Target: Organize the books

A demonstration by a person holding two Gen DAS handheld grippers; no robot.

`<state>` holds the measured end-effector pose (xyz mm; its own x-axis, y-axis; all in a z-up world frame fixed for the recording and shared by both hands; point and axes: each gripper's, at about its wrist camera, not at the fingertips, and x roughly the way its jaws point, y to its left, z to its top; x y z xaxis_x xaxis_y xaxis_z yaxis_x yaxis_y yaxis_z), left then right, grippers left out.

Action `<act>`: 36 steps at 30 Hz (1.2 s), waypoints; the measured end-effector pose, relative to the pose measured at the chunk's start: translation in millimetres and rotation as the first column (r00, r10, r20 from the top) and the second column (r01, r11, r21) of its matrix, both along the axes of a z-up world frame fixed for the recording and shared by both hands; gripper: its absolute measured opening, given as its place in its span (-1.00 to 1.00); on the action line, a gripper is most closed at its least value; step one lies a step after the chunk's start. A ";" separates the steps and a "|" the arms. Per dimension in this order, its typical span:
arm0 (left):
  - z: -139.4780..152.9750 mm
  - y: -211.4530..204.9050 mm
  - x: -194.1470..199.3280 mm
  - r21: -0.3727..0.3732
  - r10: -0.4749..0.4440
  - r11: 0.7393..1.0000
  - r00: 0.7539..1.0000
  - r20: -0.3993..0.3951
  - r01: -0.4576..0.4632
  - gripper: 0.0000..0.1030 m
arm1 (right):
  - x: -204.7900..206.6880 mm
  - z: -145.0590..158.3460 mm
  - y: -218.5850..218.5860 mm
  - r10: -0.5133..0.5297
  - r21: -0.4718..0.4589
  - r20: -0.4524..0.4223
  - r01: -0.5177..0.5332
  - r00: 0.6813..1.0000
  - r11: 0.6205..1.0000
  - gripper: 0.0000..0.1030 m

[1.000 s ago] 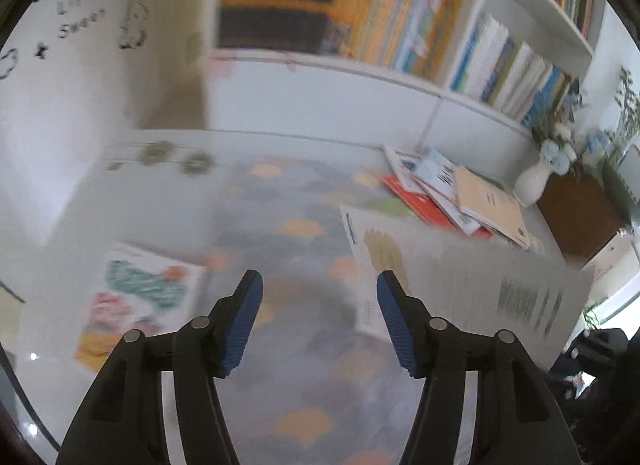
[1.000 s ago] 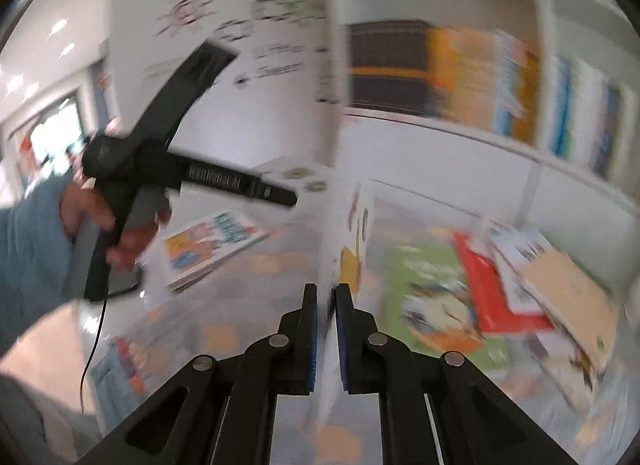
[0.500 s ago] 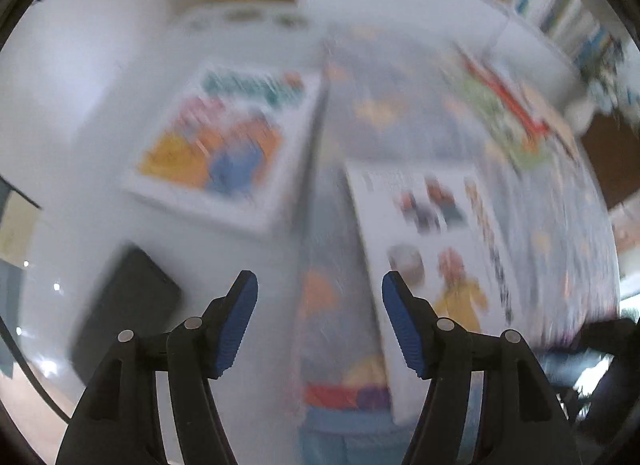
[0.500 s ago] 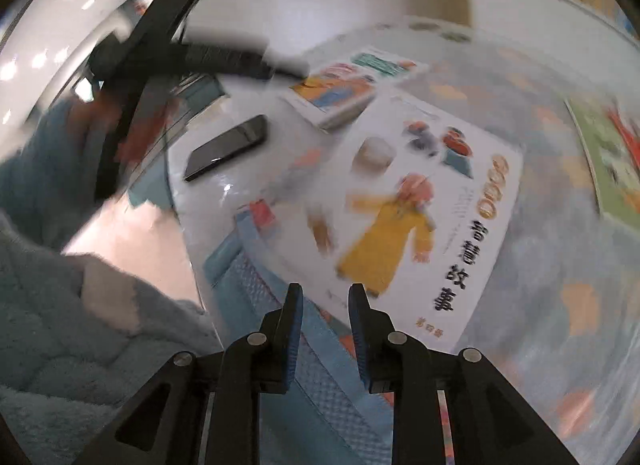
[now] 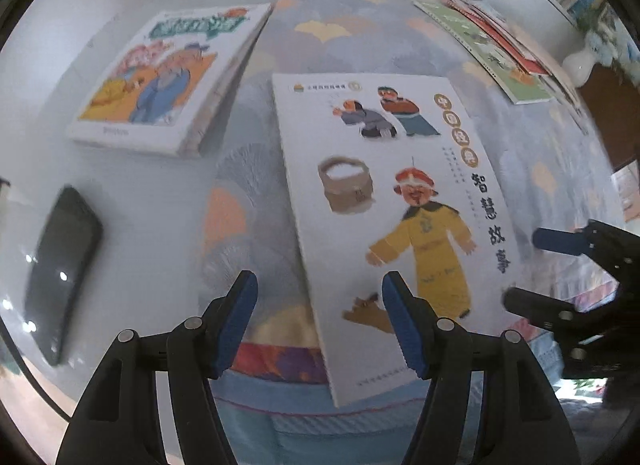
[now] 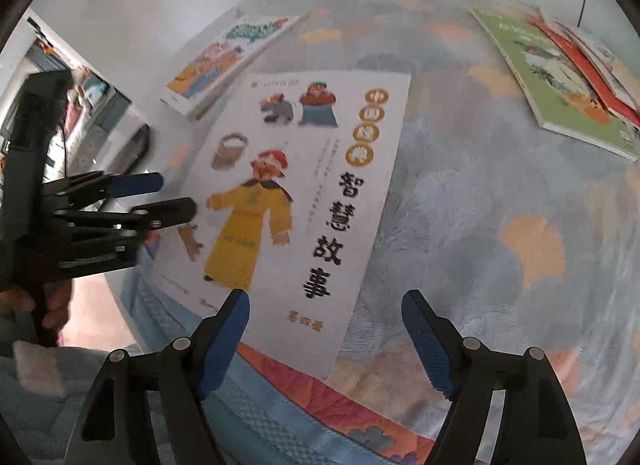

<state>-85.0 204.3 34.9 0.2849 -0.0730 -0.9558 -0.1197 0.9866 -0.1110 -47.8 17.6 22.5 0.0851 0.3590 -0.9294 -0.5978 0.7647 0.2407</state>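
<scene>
A patterned cloth (image 5: 360,37) in greys, blues and orange fan shapes covers most of the table (image 5: 132,201), leaving a bare white strip along the left edge. On the cloth, close to the near edge, lies the largest single thing: a white storybook (image 5: 384,201) flat and face up, its cover showing a figure in a yellow robe and a column of black characters (its bottom corner reaches just past the cloth's bordered hem). Toward the far left corner sits a thicker cartoon-cover book (image 5: 160,77), half on the bare white strip, well apart from the storybook. At the far right edge a fanned stack of thin books (image 6: 560,77) lies with a green one on top nearest the middle. A dark phone (image 5: 60,273) rests on the bare strip by the left edge.

The left gripper (image 5: 320,321) points steeply down over the storybook's lower left edge, jaws about half apart and gripping nothing. The right gripper (image 6: 326,335) hovers over the storybook's lower right corner, jaws opening wide, with that corner below the gap but not pinched.
</scene>
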 end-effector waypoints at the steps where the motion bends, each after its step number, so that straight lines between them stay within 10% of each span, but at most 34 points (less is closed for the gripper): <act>1: -2.7 -0.6 -1.0 0.001 0.008 1.000 1.000 -0.012 -0.008 0.22 | -1.3 -2.1 2.3 0.013 -0.012 0.005 -0.013 1.000 1.000 0.51; 29: -2.7 -10.4 -13.1 -0.160 0.057 0.985 0.998 0.000 -0.056 0.23 | -6.6 -2.7 12.2 0.112 0.136 -0.017 -0.109 0.994 0.985 0.33; 36: -7.5 0.0 -13.9 -0.288 0.073 0.956 0.997 0.020 -0.064 0.53 | 15.7 -18.0 -18.0 0.037 0.383 -0.218 0.050 0.975 0.922 0.63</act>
<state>-98.9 204.4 27.4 0.3270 -0.3220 -0.8885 -0.1785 0.9022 -0.3926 -32.1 -0.4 4.5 -0.0991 0.6915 -0.7156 -0.4926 0.5908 0.6391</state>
